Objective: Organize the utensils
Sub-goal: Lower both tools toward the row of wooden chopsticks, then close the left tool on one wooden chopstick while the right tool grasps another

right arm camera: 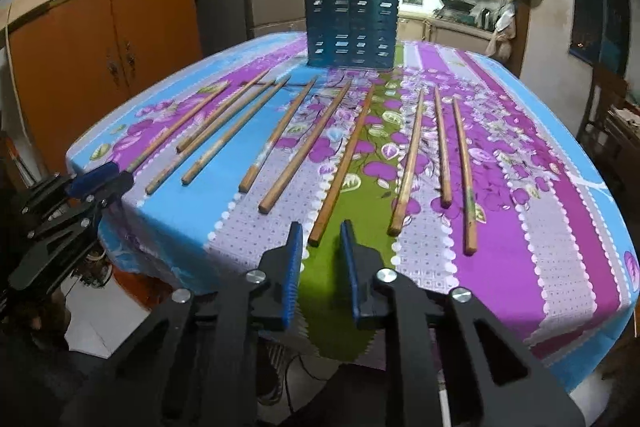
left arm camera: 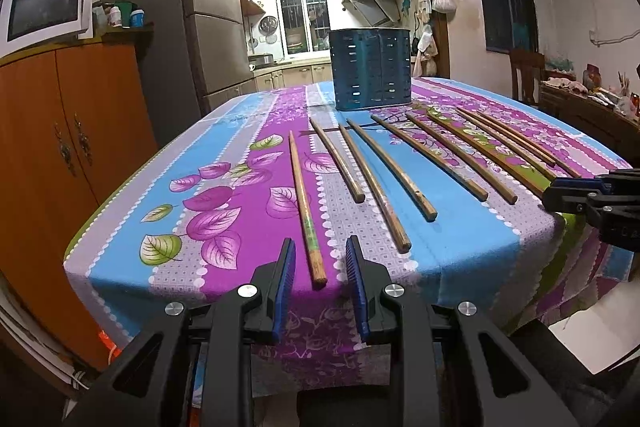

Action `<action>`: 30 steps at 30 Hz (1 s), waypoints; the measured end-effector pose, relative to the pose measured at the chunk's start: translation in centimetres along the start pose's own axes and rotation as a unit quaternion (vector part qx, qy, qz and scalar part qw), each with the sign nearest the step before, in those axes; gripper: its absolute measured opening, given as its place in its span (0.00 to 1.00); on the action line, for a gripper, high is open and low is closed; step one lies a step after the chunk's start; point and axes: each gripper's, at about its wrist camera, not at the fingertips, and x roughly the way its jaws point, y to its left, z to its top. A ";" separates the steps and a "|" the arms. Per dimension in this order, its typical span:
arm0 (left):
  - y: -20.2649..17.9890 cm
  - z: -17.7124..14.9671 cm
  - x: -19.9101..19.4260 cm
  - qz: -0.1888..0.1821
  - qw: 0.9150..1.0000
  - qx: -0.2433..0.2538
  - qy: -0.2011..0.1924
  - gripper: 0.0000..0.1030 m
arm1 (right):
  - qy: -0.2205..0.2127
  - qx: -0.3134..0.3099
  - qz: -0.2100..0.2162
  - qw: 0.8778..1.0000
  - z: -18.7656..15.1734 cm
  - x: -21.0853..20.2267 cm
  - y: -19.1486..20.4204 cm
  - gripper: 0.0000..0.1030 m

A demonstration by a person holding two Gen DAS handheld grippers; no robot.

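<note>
Left wrist view shows us barely started: our left tool (left arm camera: 320,251) and right tool (right arm camera: 322,235), both narrow and holding nothing, hover at the counter's (left arm camera: 460,251) near edge while every chopstick (left arm camera: 306,203) lies loose before the far blue holder (left arm camera: 370,69).

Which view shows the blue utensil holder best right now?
Right wrist view: the utensil holder stands near centre, slots sharp against the kitchen. The left wrist view shows it too, whole, slightly right of centre.
</note>
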 end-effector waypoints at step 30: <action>1.1 -0.6 0.5 -0.009 0.999 -0.029 -0.027 0.08 | -0.018 0.066 -0.032 0.997 0.1 0.4 0.8 0.05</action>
